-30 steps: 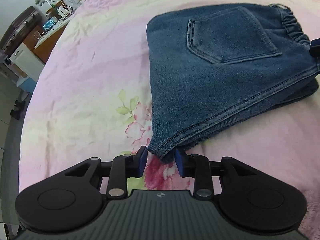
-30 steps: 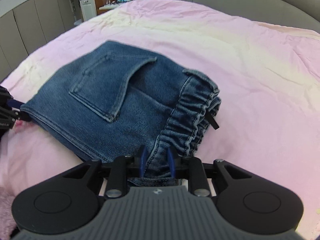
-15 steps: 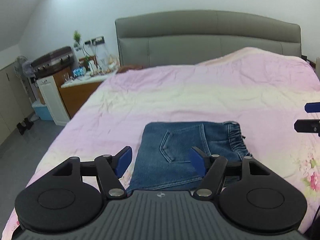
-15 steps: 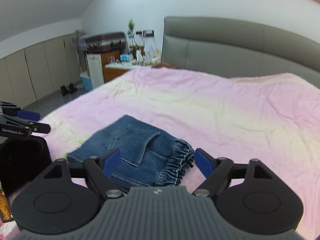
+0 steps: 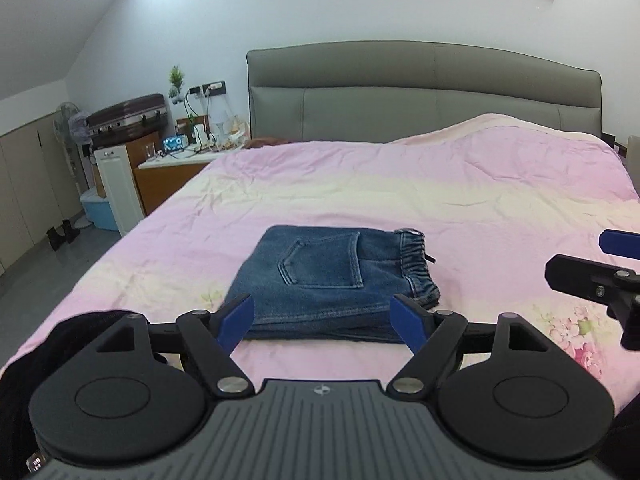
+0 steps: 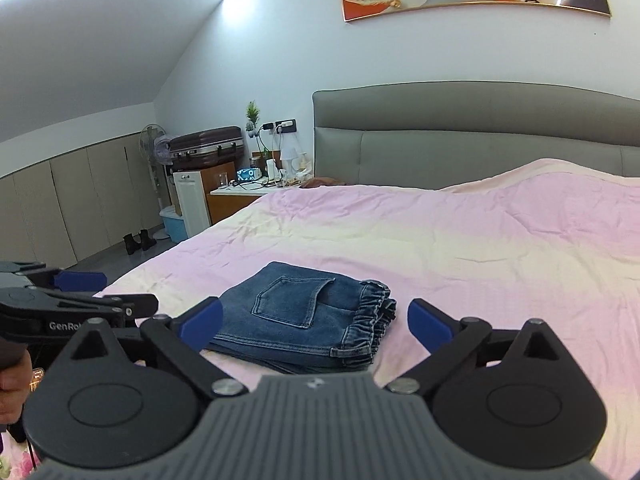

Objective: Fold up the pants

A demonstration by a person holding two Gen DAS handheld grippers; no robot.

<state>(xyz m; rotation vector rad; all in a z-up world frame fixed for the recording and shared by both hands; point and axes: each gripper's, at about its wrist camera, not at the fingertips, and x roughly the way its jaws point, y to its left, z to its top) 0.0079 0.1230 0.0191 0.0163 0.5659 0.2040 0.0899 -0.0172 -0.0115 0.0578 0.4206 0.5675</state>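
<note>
The blue jeans [image 5: 328, 280] lie folded into a compact stack on the pink bedsheet [image 5: 420, 196], back pocket up and elastic waistband at the right. My left gripper [image 5: 322, 312] hangs above and in front of the stack. Its blue-padded jaws are opening wide with nothing between them. In the right wrist view the same jeans [image 6: 296, 320] lie ahead of my right gripper [image 6: 316, 316], whose jaws are also opening and hold nothing. Each gripper shows at the edge of the other's view: the right gripper [image 5: 592, 260] and the left gripper [image 6: 108, 292].
A grey headboard [image 5: 420, 92] closes the far end of the bed. Left of the bed stand a cluttered nightstand [image 5: 180, 168], a white cabinet [image 5: 118, 184], a suitcase [image 5: 128, 114], a fan [image 5: 70, 120] and a blue bin [image 5: 96, 210]. Boots [image 6: 138, 240] sit on the floor.
Both grippers let go of the jeans' near edge and waistband, opened wide, and pulled back and up. The folded jeans stay on the bed and look smaller now.
</note>
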